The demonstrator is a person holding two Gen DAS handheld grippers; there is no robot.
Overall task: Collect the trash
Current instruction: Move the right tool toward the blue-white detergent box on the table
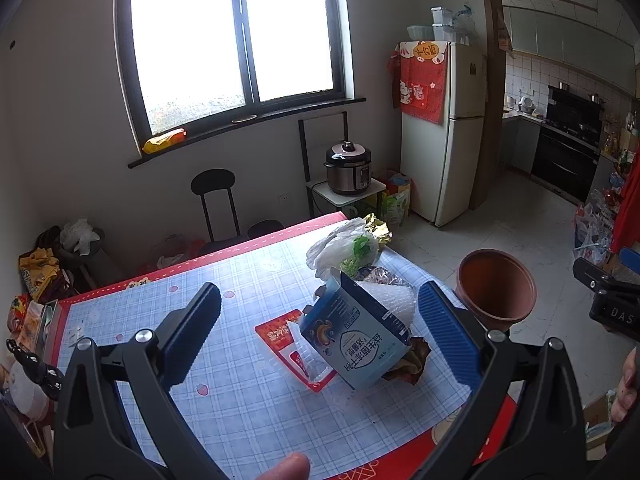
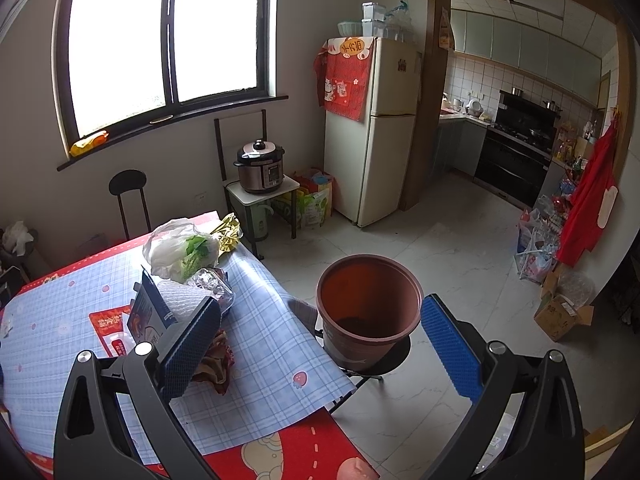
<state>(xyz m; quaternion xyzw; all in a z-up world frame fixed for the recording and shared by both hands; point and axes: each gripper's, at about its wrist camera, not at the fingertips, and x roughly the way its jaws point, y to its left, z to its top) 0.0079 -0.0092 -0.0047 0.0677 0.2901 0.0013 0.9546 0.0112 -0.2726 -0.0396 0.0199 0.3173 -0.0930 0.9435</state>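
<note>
Trash lies piled on the blue checked tablecloth [image 1: 248, 392]: a blue-and-white carton [image 1: 360, 344] tipped on its side, a red packet [image 1: 288, 340], a brown crumpled wrapper [image 1: 416, 360], white foam wrap [image 1: 388, 296], a white plastic bag with greens [image 1: 344, 248] and gold foil [image 1: 378, 228]. My left gripper [image 1: 320, 340] is open and empty, hovering over the carton. My right gripper [image 2: 320, 344] is open and empty, above the table's right edge. A brown plastic pot [image 2: 368, 304] stands on a black stool beside the table; it also shows in the left wrist view [image 1: 496, 284].
A cream fridge [image 2: 376, 128] and a pressure cooker [image 2: 260, 168] on a small stand are behind the table. A black chair [image 1: 214, 204] stands by the window wall. Bags and boxes [image 2: 560, 312] lie on the tiled floor at the right.
</note>
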